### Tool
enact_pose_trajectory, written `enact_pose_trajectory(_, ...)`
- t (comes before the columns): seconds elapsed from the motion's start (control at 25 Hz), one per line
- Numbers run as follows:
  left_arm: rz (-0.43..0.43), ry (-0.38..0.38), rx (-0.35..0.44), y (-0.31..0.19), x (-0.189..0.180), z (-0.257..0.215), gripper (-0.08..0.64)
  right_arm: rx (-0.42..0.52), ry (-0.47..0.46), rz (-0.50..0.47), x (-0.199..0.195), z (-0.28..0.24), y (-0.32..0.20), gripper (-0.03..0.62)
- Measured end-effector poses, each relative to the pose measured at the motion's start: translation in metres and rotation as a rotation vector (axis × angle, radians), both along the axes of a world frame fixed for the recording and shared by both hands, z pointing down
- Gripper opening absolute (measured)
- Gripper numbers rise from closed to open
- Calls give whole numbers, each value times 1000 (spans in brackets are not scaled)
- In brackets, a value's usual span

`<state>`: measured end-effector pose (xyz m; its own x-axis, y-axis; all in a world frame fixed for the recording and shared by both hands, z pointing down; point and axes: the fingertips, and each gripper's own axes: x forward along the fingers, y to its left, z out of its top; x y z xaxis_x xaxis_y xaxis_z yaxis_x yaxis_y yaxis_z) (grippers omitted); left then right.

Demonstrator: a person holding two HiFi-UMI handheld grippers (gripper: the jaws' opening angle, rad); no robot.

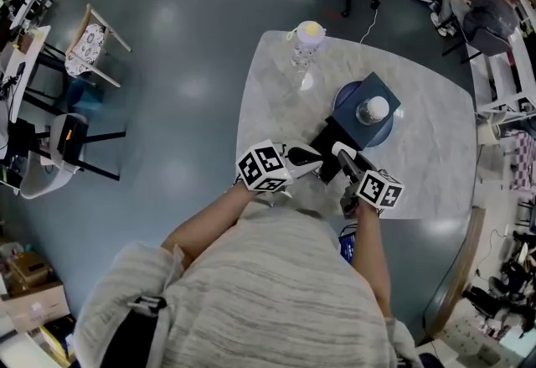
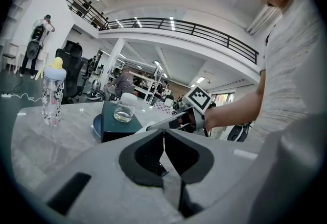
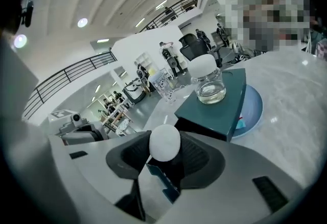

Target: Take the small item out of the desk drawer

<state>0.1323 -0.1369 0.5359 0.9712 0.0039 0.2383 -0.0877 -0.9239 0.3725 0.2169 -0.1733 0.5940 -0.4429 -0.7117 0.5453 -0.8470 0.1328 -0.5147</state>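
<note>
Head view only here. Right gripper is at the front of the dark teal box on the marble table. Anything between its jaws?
Observer: Yes. The right gripper is closed on a small white egg-shaped item, with a pad pressing on each side.
Operator: Left gripper?
Observer: The left gripper has its jaws together, and nothing shows between them.
Operator: And the thing at the far table edge?
Observer: It's a clear bottle with printed figures and a pale yellow top, standing upright.
</note>
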Motion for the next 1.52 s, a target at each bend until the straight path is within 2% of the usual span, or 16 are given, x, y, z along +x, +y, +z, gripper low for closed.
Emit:
enact_pose_trajectory(0.2, 7, 3, 3, 3, 0, -2, 17, 40, -135, 81, 1, -20, 2, 169)
enact_pose_trajectory(0.4, 5, 1, 3, 3, 0, -1, 17, 93, -192, 100, -3, -41, 0, 169)
enact_pose_trajectory(1.0, -5, 3, -1, 1, -2, -5, 17, 287, -289, 43, -26, -113, 8, 169)
enact_pose_trajectory(1.52, 0, 7, 17, 4, -2, -13, 17, 420, -290, 7, -30, -149, 21, 169)
